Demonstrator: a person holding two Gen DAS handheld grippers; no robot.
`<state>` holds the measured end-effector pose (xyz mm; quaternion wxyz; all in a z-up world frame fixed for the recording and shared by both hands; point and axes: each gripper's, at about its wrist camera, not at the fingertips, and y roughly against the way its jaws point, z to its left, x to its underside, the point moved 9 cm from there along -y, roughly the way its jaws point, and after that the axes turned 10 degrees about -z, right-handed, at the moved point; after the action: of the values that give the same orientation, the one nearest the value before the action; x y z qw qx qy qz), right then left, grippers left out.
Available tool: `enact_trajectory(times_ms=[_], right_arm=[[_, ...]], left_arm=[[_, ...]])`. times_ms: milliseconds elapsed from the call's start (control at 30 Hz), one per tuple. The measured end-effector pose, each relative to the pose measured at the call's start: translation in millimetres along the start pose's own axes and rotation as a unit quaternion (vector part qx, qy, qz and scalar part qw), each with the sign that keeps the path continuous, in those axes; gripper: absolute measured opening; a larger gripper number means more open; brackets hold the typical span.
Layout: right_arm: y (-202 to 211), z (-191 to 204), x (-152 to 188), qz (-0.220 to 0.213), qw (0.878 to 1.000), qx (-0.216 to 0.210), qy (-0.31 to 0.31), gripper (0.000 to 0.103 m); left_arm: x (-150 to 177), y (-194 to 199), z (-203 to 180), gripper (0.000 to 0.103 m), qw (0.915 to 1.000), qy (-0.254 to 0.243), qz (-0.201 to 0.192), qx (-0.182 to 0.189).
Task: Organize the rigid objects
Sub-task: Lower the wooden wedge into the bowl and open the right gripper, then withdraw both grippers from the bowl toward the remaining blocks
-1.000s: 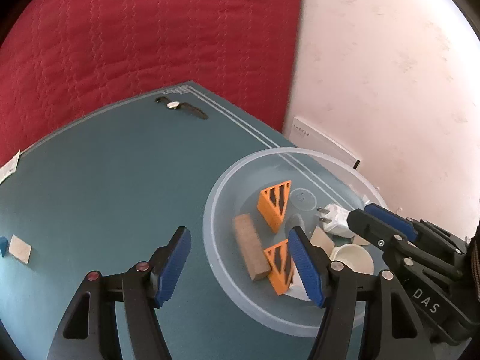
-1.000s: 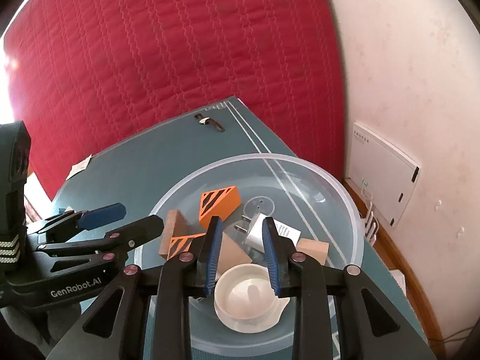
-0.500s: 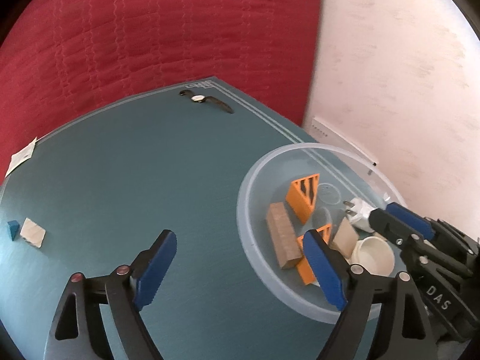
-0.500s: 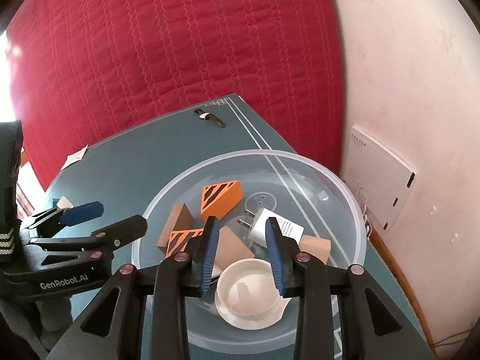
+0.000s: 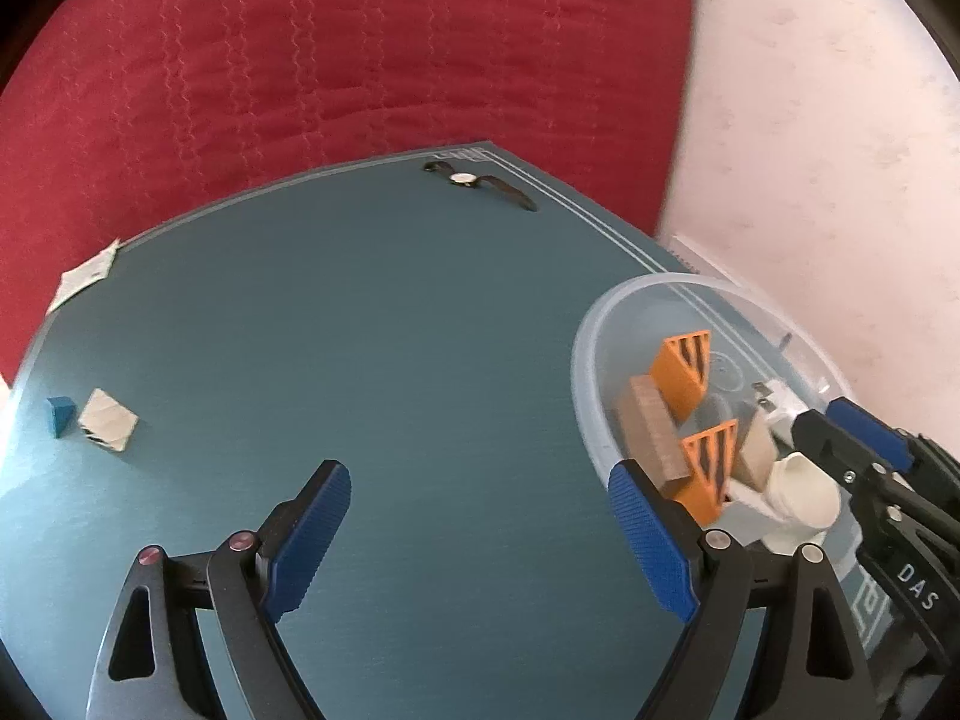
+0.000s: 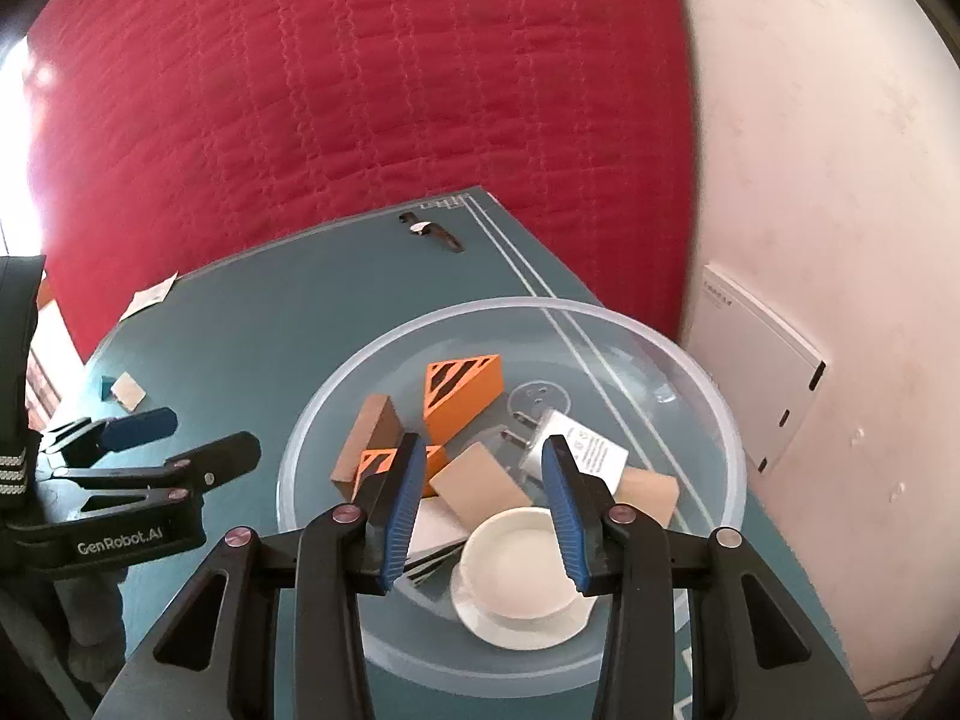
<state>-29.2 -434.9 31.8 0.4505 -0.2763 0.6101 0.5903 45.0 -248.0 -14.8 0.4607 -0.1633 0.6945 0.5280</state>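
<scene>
A clear plastic bowl point(image 6: 690, 360) on the teal table holds two orange wedges point(image 6: 462, 390), wooden blocks point(image 6: 477, 483), a white plug adapter point(image 6: 570, 447) and a white cup point(image 6: 519, 564). My right gripper point(image 6: 486, 501) is open and empty above the bowl, over the cup. My left gripper point(image 5: 480, 534) is wide open and empty over bare table, left of the bowl point(image 5: 591, 324). A blue block point(image 5: 60, 414) and a pale wooden block point(image 5: 108, 420) lie at the table's far left.
A wristwatch point(image 5: 477, 183) lies near the table's far edge. A paper slip point(image 5: 84, 276) lies at the far left corner. A red quilted cover point(image 5: 360, 60) hangs behind; a white wall point(image 6: 840, 180) with a white box point(image 6: 762, 360) stands on the right.
My left gripper has drawn back left, away from the bowl, and opened wider. My right gripper has lifted slightly and opened a little over the cup.
</scene>
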Motion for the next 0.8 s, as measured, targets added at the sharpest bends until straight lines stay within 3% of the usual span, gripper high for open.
enact_trajectory(times_ms=[500,800], right_arm=[[7.7,26.7,-0.7,-0.009,0.999,-0.010,0.031,0.042],[7.0,63.4,-5.6,-0.018,0.997,-0.044,0.053,0.042]], left_arm=[[6.5,7.7,28.4,0.091,0.9996,0.018,-0.001,-0.021],[12.2,13.0,54.9,0.091,0.9988,0.023,-0.001,-0.043]])
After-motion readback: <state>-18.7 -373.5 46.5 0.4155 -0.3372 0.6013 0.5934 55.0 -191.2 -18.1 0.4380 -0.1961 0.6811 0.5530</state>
